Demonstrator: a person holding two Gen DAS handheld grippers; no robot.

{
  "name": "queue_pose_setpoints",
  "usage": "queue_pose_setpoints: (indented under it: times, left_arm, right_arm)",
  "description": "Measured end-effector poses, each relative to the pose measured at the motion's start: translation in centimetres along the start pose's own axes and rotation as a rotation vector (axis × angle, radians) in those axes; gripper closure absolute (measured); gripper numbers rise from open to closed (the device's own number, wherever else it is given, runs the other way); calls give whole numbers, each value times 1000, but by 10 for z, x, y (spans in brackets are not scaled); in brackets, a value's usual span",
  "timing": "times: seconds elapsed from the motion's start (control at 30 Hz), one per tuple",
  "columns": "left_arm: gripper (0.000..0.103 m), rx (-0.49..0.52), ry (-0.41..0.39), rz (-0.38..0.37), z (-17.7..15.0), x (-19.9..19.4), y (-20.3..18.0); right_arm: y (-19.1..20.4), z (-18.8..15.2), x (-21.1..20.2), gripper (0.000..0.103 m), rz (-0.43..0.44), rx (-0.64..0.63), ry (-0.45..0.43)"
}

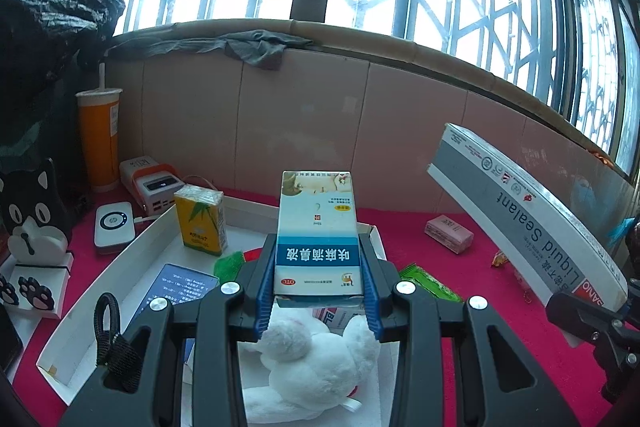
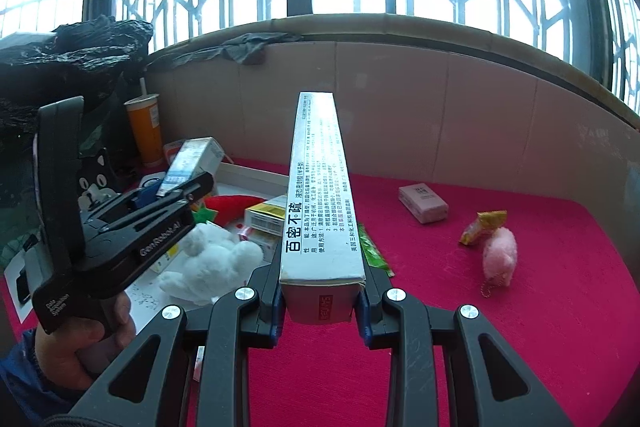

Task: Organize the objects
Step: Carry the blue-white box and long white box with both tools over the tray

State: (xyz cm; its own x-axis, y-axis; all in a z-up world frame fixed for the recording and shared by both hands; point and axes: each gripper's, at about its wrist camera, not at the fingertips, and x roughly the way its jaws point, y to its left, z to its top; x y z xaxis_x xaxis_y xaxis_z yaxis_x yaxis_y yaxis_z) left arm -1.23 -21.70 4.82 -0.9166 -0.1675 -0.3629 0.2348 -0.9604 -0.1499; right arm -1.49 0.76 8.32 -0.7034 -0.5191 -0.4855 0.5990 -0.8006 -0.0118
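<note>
Tray point(image 1: 132, 247), the shallow white cardboard one on the red cloth, is the likely drop spot for both boxes. It sits left of centre and is already crowded: yellow tissue pack point(image 1: 202, 221) standing at its far left, dark blue booklet point(image 1: 176, 287) lying flat, white plush toy point(image 1: 312, 351) at the near end.

Left gripper point(image 1: 318, 291) is clamped on the blue-and-white medicine carton point(image 1: 316, 235), pads pressing its long side faces near the bottom end. The carton points away from the camera and hangs in the air above the plush. Best move, as a judgement: carry it toward the bare tray floor beside the tissue pack, lower until the base rests, and only then release; dropping onto the plush would tip it.

The person's hand point(image 2: 80, 343) grips that tool's handle, gripper angled gently down toward the tray.

Right gripper point(image 2: 322, 301) is closed on the near end of the long grey-and-white sealant box point(image 2: 320, 195). The box sticks far out ahead, clear of the cloth, tilted slightly down. With that much overhang it could swing, so slow moves suit it, laid flat along a tray wall.

Pink soap box point(image 2: 424, 203), snack packet point(image 2: 480, 231) and pink plush keychain point(image 2: 500, 259) lie loose on the cloth at right, not yet sorted.
</note>
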Motion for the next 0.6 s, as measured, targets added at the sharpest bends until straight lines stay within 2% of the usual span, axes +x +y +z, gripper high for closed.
queue_pose_setpoints:
  times: [0.2, 0.37, 0.47, 0.6]
  left_arm:
    - [67, -90, 27, -46, 1, 4, 20]
    - [67, -244, 75, -215, 1, 14, 54]
    - [67, -295, 77, -245, 1, 16, 67]
    - [67, -330, 103, -239, -3, 22, 78]
  right_arm:
    - [12, 6, 5, 73, 41, -1, 10]
    - [27, 11, 12, 73, 69, -13, 17]
    - [35, 12, 16, 73, 90, -10, 29]
    - [47, 15, 26, 73, 110, -14, 42]
